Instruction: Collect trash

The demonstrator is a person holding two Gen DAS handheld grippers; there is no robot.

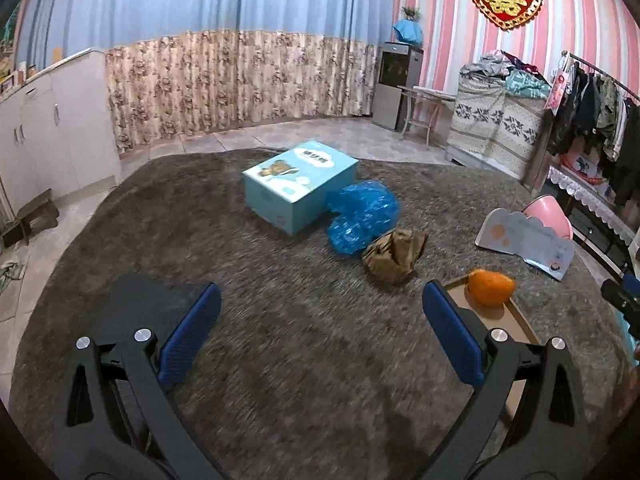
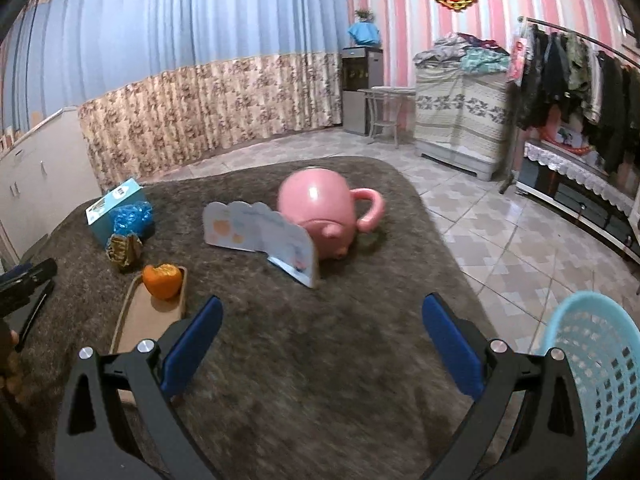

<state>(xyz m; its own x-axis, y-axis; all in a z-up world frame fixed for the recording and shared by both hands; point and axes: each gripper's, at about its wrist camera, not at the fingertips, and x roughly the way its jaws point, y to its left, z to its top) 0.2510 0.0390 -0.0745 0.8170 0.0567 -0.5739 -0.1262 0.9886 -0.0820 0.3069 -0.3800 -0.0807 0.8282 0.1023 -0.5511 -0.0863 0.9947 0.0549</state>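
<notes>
We hold both the left gripper (image 1: pixel 322 320) and right gripper (image 2: pixel 322 332) spread wide, empty, above the grey rug (image 1: pixel 280 320) near crumpled brown paper (image 1: pixel 394 254).

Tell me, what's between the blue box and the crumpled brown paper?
A scrunched blue plastic bag sits between the blue box and brown paper, clearest in the left wrist view.

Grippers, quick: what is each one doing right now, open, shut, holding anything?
Left gripper: open, holding nothing, above the grey rug.
Right gripper: open, holding nothing, above the same rug.
</notes>
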